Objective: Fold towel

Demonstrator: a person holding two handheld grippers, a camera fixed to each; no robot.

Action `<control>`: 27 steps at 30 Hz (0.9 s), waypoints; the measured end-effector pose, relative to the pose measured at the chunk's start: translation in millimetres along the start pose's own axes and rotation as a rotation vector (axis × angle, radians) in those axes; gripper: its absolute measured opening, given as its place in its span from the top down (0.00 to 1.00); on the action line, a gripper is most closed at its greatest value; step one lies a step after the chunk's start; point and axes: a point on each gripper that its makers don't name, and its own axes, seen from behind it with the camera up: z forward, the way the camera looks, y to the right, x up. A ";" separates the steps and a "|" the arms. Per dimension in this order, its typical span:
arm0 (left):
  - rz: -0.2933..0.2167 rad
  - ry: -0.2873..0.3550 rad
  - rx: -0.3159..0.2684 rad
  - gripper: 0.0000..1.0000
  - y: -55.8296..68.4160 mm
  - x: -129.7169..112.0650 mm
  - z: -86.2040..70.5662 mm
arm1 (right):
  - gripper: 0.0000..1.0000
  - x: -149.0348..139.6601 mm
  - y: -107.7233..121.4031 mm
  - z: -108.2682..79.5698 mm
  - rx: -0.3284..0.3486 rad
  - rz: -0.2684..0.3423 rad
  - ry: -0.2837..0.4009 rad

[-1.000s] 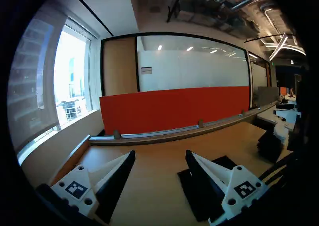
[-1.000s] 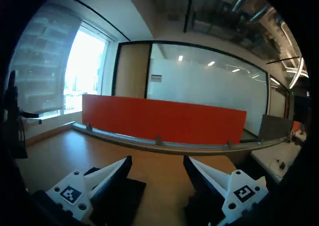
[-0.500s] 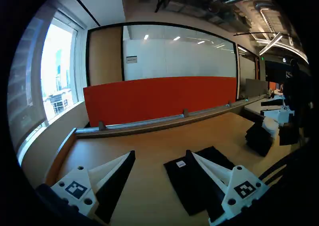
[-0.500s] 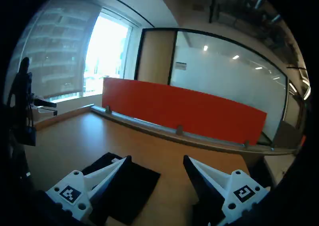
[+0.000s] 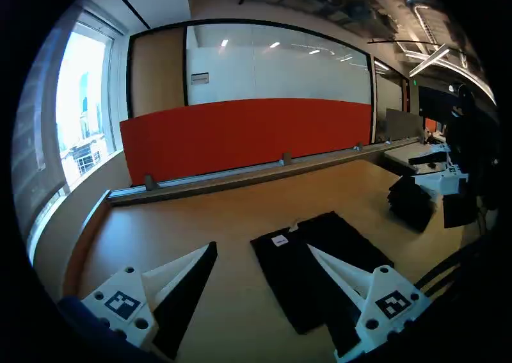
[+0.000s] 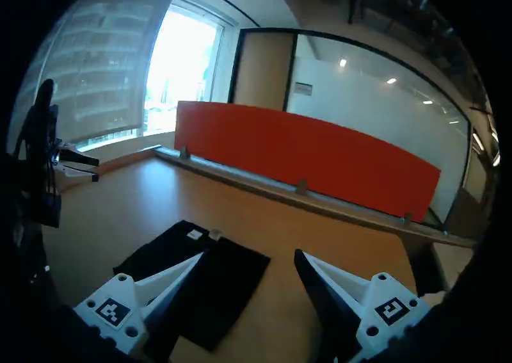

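Holding the left gripper (image 5: 260,246) low over the wooden table (image 5: 192,222), fingers spread wide with nothing pinched; likewise the right gripper (image 6: 251,253) — splayed apart, empty, tilted down toward the tabletop. Judged as a ready stance: fingers wide so as to drop onto cloth from either side, one gripper per corner, neither yet seeming to touch fabric. Spread flat on the near middle of the table, just ahead of the fingers and partly hidden behind them: the towel (image 5: 291,273), black, well clear of the table's edges and of the dark pile (image 5: 413,203) off to the right. Probably laid out smooth there to leave room for folding and to keep every edge within reach. Long axis running near to far, slightly slanted, with one short end toward the grippers and the other toward the red partition (image 5: 243,136) along the far side. Marked at the far short end by a small white tag (image 5: 279,240), seen too in the right gripper view, with the towel (image 6: 224,280) slanting from far left to near right behind one finger. Down the middle, a lengthwise line — fold, seam or overlap, impossible to tell. Given that lie, likely best gripped at the near corners and carried toward the tagged end.
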 end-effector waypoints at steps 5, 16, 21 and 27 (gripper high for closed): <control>0.005 -0.036 -0.014 0.06 6.1 -20.6 5.2 | 0.00 -20.4 -7.7 4.9 0.015 -0.001 -0.031; 0.027 -0.125 -0.058 0.06 24.0 -65.9 18.3 | 0.00 -70.7 -20.3 14.8 0.042 -0.014 -0.102; 0.042 -0.170 -0.075 0.06 31.4 -88.5 25.1 | 0.00 -95.9 -27.1 19.8 0.058 -0.019 -0.142; 0.058 -0.225 -0.095 0.06 39.0 -115.6 30.6 | 0.00 -123.1 -34.6 25.0 0.073 -0.031 -0.184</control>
